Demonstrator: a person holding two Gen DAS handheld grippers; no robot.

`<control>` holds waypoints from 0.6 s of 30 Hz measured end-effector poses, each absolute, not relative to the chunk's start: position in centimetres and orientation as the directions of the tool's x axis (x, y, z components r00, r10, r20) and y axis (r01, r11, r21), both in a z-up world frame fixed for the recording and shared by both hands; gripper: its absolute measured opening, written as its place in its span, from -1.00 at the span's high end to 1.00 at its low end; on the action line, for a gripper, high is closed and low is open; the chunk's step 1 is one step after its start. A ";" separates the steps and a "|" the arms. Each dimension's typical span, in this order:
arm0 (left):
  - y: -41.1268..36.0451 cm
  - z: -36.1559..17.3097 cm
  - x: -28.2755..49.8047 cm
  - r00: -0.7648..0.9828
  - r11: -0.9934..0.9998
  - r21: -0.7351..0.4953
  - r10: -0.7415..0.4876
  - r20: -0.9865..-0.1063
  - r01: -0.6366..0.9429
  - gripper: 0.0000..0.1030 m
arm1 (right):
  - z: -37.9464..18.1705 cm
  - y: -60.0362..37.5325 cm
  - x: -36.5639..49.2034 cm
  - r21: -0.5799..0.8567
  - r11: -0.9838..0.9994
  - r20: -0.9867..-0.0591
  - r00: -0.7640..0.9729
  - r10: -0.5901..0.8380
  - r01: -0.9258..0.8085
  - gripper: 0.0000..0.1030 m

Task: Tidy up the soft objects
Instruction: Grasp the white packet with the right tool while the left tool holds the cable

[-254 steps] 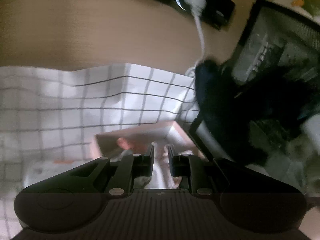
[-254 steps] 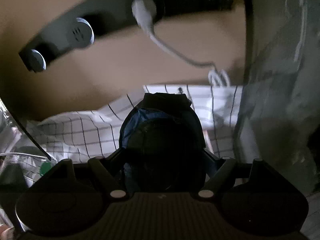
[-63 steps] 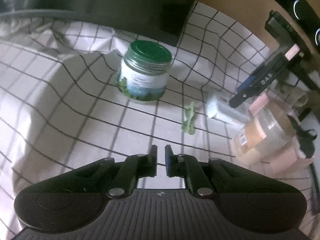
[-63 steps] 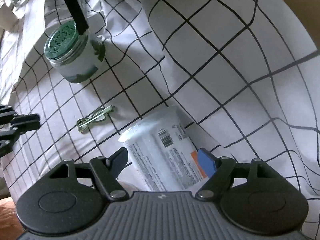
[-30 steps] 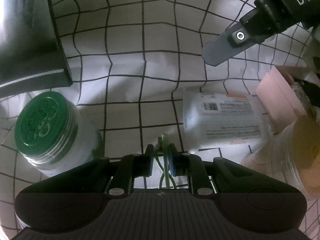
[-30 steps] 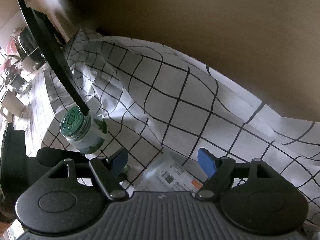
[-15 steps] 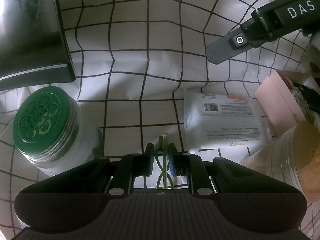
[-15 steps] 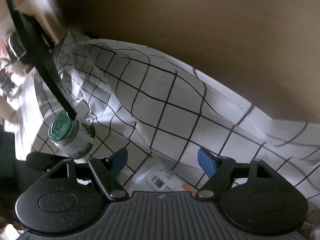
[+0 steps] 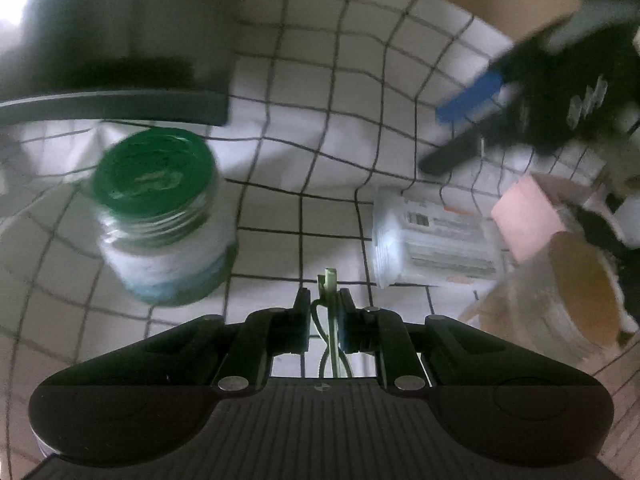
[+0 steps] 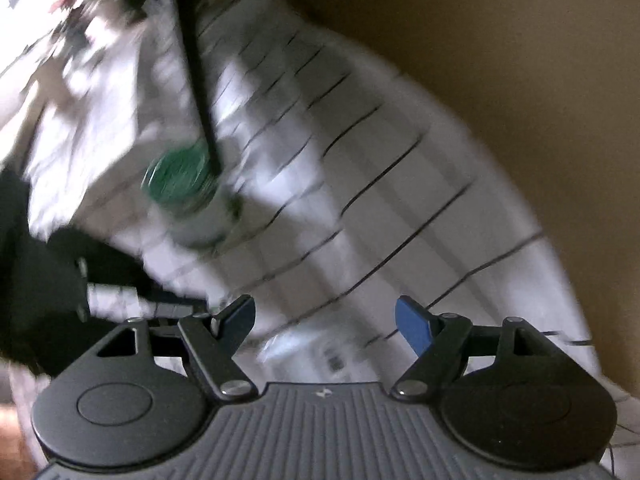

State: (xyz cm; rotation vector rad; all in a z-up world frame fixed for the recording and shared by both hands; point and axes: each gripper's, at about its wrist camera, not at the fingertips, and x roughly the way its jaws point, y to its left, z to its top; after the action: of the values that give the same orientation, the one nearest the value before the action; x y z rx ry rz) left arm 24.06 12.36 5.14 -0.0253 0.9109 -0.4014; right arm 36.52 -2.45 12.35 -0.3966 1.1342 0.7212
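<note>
Left tool (image 9: 324,299) just closed further, clenched on thin green clip (image 9: 329,280), lifted over checked cloth (image 9: 320,132) btwn green-lid jar (image 9: 160,216) & white packet (image 9: 432,244). Right tool (image 10: 325,317) wide apart, nothing in it.

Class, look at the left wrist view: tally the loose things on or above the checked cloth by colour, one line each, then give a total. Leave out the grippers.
Green: 2 – green-lidded glass jar; thin pale green clip between the left gripper's fingers.
White: 1 – white plastic packet with a barcode label.
Pink: 1 – pink box.
Tan: 1 – clear round tub with a tan lid.
Total: 5
</note>
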 end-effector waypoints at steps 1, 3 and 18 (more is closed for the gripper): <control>13.0 5.5 23.4 0.557 0.928 -0.201 -0.352 -0.752 0.315 0.69 | 11.7 -2.4 36.5 0.067 0.698 -0.930 0.208 0.302 -0.712 -0.51; 14.1 6.0 22.2 0.573 0.931 -0.221 -0.354 -0.739 0.289 0.69 | 10.2 -2.7 36.8 0.072 0.690 -0.948 0.166 0.272 -0.720 -0.51; 19.5 5.2 18.7 0.595 0.937 -0.318 -0.338 -0.729 0.143 0.69 | 4.3 -0.7 37.1 0.104 0.607 -0.991 -0.031 0.130 -0.788 -0.64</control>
State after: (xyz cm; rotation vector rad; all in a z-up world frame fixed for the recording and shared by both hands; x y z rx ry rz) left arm 18.68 19.48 5.15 -0.2360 0.8927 -0.2828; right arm 37.15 -0.73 4.30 -0.6010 1.4201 0.8110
